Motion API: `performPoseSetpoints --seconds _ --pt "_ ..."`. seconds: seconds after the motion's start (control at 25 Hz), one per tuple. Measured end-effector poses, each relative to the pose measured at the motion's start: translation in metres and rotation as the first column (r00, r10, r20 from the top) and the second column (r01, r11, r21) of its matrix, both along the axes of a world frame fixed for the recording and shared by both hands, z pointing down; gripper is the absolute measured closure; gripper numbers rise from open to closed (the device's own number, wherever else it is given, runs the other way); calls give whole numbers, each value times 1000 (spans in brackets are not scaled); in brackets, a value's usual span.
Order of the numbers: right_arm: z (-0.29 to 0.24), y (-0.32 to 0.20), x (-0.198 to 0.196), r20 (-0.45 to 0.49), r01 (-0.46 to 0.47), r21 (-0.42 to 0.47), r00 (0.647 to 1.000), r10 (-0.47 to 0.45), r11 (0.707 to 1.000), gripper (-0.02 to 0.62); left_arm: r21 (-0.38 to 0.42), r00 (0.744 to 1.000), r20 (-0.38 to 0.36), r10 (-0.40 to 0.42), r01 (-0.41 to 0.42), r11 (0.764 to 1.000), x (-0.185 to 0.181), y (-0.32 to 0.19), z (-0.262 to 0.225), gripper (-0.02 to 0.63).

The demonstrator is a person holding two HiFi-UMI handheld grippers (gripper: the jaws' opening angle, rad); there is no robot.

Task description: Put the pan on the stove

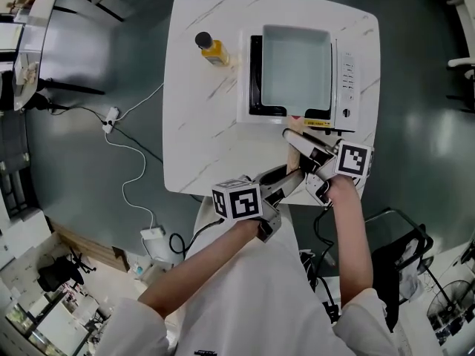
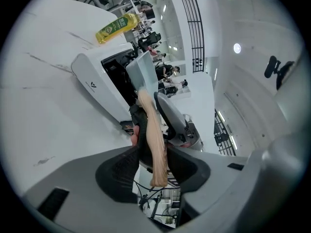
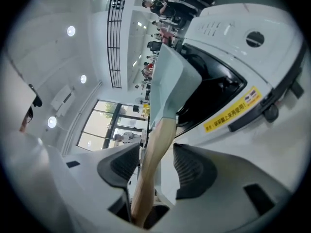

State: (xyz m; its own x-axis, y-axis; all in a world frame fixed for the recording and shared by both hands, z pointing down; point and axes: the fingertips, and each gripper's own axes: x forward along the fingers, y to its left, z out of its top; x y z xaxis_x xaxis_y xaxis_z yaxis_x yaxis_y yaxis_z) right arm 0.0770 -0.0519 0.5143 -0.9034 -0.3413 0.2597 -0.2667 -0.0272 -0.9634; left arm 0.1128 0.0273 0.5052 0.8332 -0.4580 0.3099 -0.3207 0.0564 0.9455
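The left hand-held gripper (image 2: 153,150) is standing well open around the pan's wooden handle (image 2: 151,125). The handle's free end is lying between the two ribbed pads, and neither pad is visibly pressing on it. The right hand-held gripper (image 3: 155,149) is also standing wide. The same handle is running between its jaws, lying close to the left pad and leaving a clear gap to the right one. Neither hand-held gripper is gripping anything.

The pan (image 1: 295,65), pale and square, is sitting just ahead of both sets of jaws on the black top of the white stove (image 1: 347,80). Its handle is pointing back toward the person.

A yellow sticker (image 3: 234,111) is running along the stove's front edge, just right of the right hand-held gripper's jaws, and its dark print is too small to read. A small dark logo (image 2: 92,84) is showing on the stove's side wall, ahead and left of the left hand-held gripper, and it cannot be read either.

Farther ahead and left of that hand-held gripper, a yellow bottle (image 2: 115,27) with a green label is standing on the white marbled surface (image 1: 200,139), near the stove.
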Motion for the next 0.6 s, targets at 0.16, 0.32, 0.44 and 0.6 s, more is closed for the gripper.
performPoseSetpoints --seconds 0.16,0.32,0.44,0.6 --pt "2 2 15 -29 -41 -7 999 41 999 319 18 1000 -12 10 -10 1000 0 -3 -7 399" --pt "-2 6 31 -64 -113 10 992 113 994 319 48 1000 7 31 -31 998 -5 -2 -14 382" --pt "-8 6 47 -118 -171 54 977 176 984 319 69 999 42 28 -30 997 -15 -1 -16 382" --pt "-24 9 70 -236 -227 149 937 258 962 319 107 995 85 44 -53 993 -30 -1 -27 383"
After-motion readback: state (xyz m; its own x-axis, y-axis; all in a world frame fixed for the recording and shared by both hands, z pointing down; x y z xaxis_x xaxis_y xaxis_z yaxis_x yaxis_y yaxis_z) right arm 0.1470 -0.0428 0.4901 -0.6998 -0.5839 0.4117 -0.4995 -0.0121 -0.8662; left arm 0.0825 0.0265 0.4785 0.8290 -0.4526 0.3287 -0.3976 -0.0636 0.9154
